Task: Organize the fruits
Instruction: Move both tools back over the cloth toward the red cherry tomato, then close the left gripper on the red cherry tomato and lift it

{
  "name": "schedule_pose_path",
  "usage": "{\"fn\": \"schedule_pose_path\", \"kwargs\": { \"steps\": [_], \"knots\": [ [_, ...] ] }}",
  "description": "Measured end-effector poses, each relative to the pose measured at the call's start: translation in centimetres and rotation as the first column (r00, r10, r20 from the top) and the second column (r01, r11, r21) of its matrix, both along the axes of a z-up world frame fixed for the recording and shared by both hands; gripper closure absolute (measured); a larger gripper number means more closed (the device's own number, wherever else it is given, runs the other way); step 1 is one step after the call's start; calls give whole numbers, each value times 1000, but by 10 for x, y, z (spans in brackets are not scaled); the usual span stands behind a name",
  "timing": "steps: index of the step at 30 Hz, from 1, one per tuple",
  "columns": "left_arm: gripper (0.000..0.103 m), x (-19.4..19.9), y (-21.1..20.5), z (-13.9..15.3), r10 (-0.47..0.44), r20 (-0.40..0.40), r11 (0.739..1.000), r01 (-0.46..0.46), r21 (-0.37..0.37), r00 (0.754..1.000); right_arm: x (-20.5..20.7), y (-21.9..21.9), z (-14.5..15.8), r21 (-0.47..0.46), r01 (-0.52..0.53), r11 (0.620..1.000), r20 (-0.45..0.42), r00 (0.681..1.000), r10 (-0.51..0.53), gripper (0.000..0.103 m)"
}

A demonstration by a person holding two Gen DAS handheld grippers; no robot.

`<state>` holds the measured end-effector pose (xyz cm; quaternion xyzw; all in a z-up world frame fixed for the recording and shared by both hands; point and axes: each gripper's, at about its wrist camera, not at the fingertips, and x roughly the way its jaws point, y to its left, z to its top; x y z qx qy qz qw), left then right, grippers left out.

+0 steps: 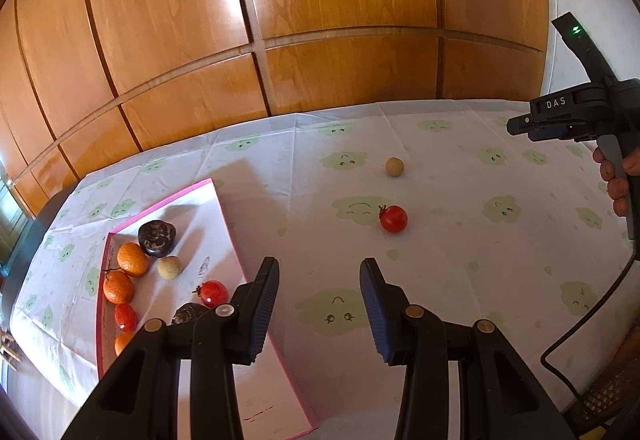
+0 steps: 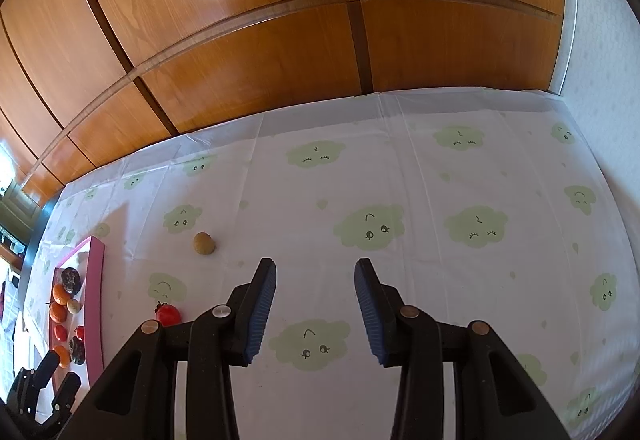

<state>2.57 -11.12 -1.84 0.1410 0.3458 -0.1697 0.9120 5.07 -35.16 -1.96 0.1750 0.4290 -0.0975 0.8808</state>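
Glossy orange-brown wood panelling, split by darker grooves, backs a desk under a thin, creased white cloth printed with pale green cloud faces. From the left wrist camera, the left tool hangs over bare cloth with its ribbed blue pads apart and nothing between them. To its left lies a shallow pink-edged box with a white floor, holding two oranges, small red tomatoes, a beige round fruit and two dark, wrinkled fruits; another orange piece shows partly behind the tool's arm. Out on the cloth, well apart from the box, a stemmed red tomato sits nearer the tool and a small tan ball-shaped fruit lies beyond it. At the right edge, a hand grips the grey handle of the right tool's black body, which carries the white letters "DAS" and a green light above.

From the right wrist camera, the same panelling meets a pale textured wall at the right. The right tool also stands open over the cloth, holding nothing. The tan fruit and the red tomato lie to its left, the filled pink box farther left, with the left tool's black fingers at the lower corner.
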Motion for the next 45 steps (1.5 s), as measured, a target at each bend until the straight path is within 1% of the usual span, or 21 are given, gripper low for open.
{"fn": "schedule_pose_path", "kwargs": {
  "steps": [3, 8, 12, 16, 21, 26, 30, 32, 36, 37, 41, 45],
  "knots": [
    [60, 2, -5, -1, -9, -7, 1000, 9, 0, 1000, 0, 0, 1, 1, -3, 1000, 5, 1000, 3, 62],
    [60, 12, -15, -5, -24, -47, 1000, 23, -15, 999, 0, 2, 2, 5, -9, 1000, 10, 1000, 9, 62],
    [60, 31, -27, -11, -38, -125, 998, 30, -63, 991, 1, 2, 3, 8, -13, 1000, 13, 1000, 13, 62],
    [60, 55, -39, -21, -24, -216, 994, 0, -111, 976, 1, 0, 3, 18, -13, 1000, 14, 1000, 13, 62],
    [60, 83, -49, -35, -6, -303, 988, -42, -151, 953, 2, 0, 4, 30, -17, 999, 19, 1000, 17, 62],
    [60, 100, -63, -46, 3, -335, 987, -57, -150, 942, 3, 2, 6, 43, -28, 999, 27, 999, 27, 62],
    [60, 112, -72, -60, 17, -371, 986, -77, -150, 929, 5, 3, 5, 45, -35, 998, 27, 999, 34, 62],
    [60, 118, -74, -64, 13, -390, 981, -87, -172, 921, 5, 2, 5, 43, -36, 998, 28, 999, 35, 62],
    [64, 125, -81, -73, 26, -376, 984, -89, -153, 926, 6, 3, 4, 40, -36, 999, 24, 999, 35, 62],
    [70, 123, -82, -73, 12, -367, 986, -73, -153, 930, 6, 3, 4, 36, -38, 999, 24, 999, 37, 62],
    [72, 110, -79, -71, -31, -356, 986, -29, -161, 934, 7, 7, 2, 17, -48, 999, 15, 999, 48, 62],
    [72, 83, -71, -70, -62, -334, 989, 12, -151, 941, 9, 13, -5, 0, -71, 997, -15, 997, 71, 62]
  ]
}}
